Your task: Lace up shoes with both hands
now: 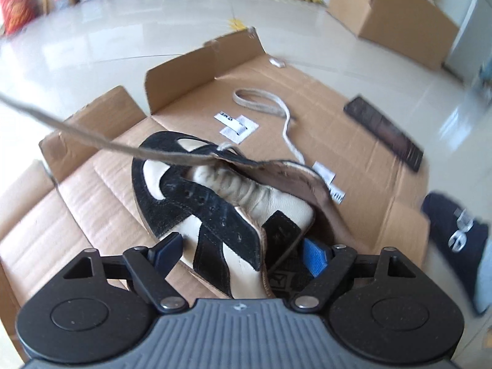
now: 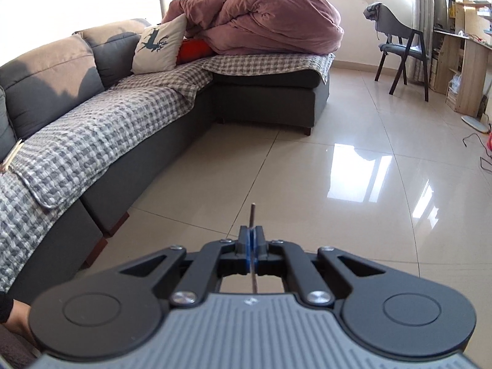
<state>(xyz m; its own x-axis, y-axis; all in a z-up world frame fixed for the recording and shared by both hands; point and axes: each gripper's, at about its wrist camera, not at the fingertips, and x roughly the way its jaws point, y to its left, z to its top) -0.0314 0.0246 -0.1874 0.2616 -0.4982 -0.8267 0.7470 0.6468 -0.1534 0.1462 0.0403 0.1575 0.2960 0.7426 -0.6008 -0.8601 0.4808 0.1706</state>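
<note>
The black-and-cream shoe [image 1: 215, 209] is lying on a flattened cardboard sheet [image 1: 353, 141] on the tiled floor [image 1: 107, 46], heel end toward the left wrist camera. The left hand-held gripper [image 1: 243, 253] is standing wide apart, its blue-padded fingers [image 1: 315, 255] straddling the heel of the shoe; whether the pads are touching the shoe cannot be told. A dark, blurred lace [image 1: 92, 136] is running taut from the front eyelets of the shoe up and away past the shoe's left side, out of the left wrist view. Beyond the shoe's toe a second, pale lace [image 1: 264, 104] is lying loose on the cardboard, coiled at its far end. Just beside that lace, white printed labels [image 1: 238, 126] are sticking to the cardboard; their writing is too blurred to read. Another white label [image 1: 330, 181] with a barcode is showing right of the shoe. A dark flat object [image 1: 382, 133] is resting on the cardboard further right of the shoe. A navy sock with white lettering, unreadable, is covering a foot [image 1: 455, 230] at the cardboard's right edge. An open cardboard box [image 1: 393, 15] is standing well beyond the shoe.

In the right wrist view, the right hand-held gripper [image 2: 252, 240] is pinching a thin dark lace end [image 2: 252, 215] between closed pads, its tip poking forward. Ahead of it, a grey sofa [image 2: 123, 107] with a checked throw is carrying a deer-print cushion [image 2: 158, 46] and a pink quilt [image 2: 270, 18].
</note>
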